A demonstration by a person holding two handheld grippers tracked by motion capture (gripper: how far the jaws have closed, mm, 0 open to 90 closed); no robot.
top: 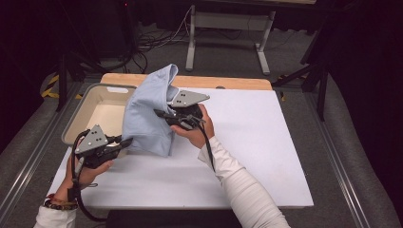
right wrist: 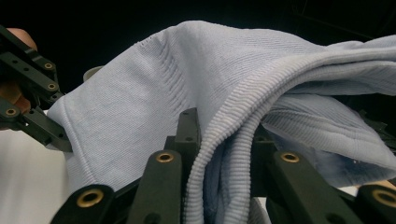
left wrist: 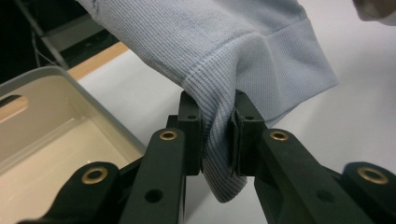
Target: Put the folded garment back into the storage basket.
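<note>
The white table top [top: 247, 156] carries the work, with a strip of bare wood [top: 223, 82] along its far edge. At its far left corner sits a beige plastic bin [top: 90, 102], open on top, with a handle slot in its far wall; in the left gripper view its rim [left wrist: 70, 88] lies just left of the jaws.

The light blue knitted garment [top: 149, 114] is held up off the table between the two tools. It hangs bunched, its top peak above the bin's right edge and its lower folds reaching down to the white surface beside the bin. The fabric is finely ribbed, with a wider ribbed band along one hem [left wrist: 299, 60].

The right gripper [top: 164, 115] comes in from the right at mid height of the garment. In the right gripper view its jaws are pressed on a thick ribbed edge [right wrist: 224, 154] doubled between them; the cloth [right wrist: 187, 74] drapes away above and to both sides.

The left gripper [top: 127, 142] sits lower and nearer, at the garment's bottom left corner. In the left gripper view its jaws pinch a fold of the knit [left wrist: 217, 140], with a short tail of fabric hanging below the pads.

The left gripper's black linkage also appears at the left of the right gripper view [right wrist: 32, 93], touching the cloth's edge.
</note>
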